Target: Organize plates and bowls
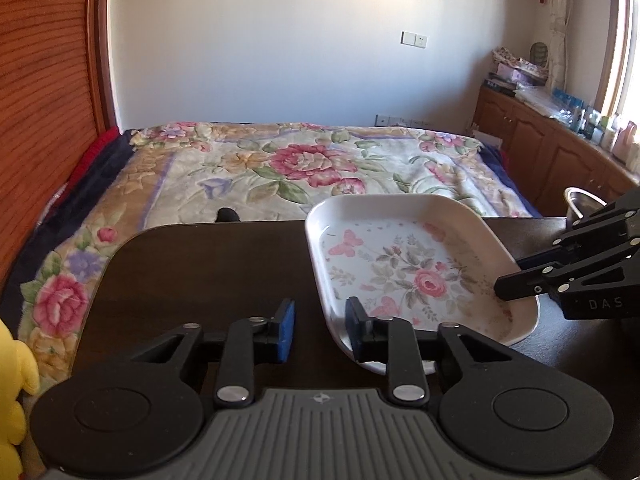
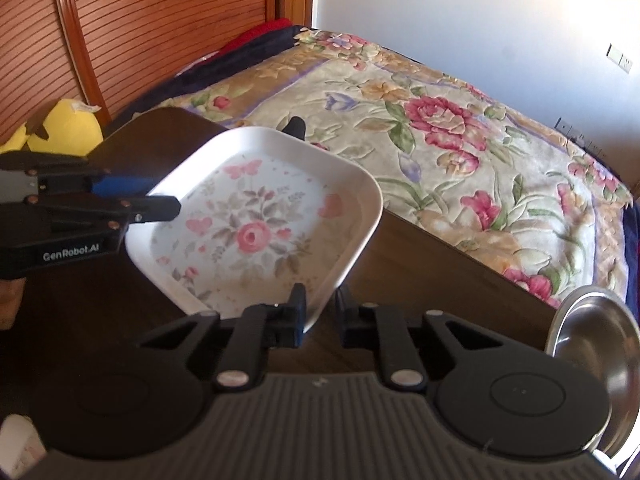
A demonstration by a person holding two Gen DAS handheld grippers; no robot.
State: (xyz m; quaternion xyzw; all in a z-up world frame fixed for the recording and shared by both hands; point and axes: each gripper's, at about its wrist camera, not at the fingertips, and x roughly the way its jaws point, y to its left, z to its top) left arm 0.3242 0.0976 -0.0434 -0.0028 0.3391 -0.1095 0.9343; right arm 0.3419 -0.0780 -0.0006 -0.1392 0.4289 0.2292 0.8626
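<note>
Bed: floral quilt, behind the surface. Plate: square, floral, empty, tilted over the surface. Steel bowl: empty, far right. Right gripper: jaws gripping plate rim. Left gripper: jaws open astride plate's edge.

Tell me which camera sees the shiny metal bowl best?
The right wrist view: the metal bowl fills its lower right corner, showing the rim and shiny inside. The left wrist view catches only a sliver of its rim at the right edge, behind the right claw.
</note>
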